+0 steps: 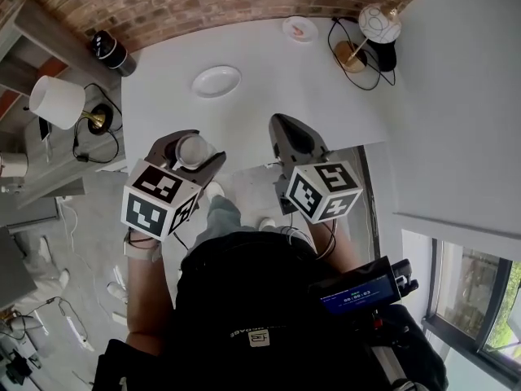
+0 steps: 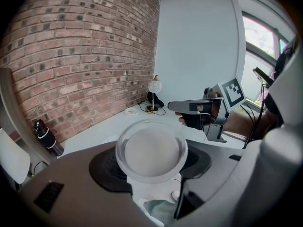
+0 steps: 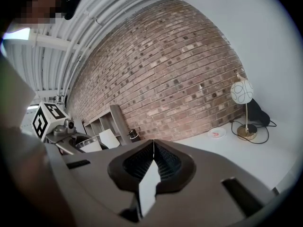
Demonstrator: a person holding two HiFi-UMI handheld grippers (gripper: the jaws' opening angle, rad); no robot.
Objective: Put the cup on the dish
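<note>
The left gripper (image 1: 193,148) pinches the clear cup (image 2: 151,151) across its wall, above the table's (image 1: 277,80) near edge and well apart from the dish (image 1: 216,81), which sits toward the far left corner. The right gripper's (image 1: 282,125) jaws are pressed together, empty. The cup looks light, smooth and probably fragile, so a gentle grip below the rim suits it.

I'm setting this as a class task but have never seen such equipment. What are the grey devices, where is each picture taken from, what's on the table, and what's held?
No robot here: a person holds a grey grabbing tool in each hand. The head view comes from a camera on the person's head, looking down; the other two from cameras riding on the tools. The left claw grips a small clear round cup. The right claw is shut and empty. On the white table lie a round white dish, a pink-marked saucer and a gold lamp with a white globe shade.
</note>
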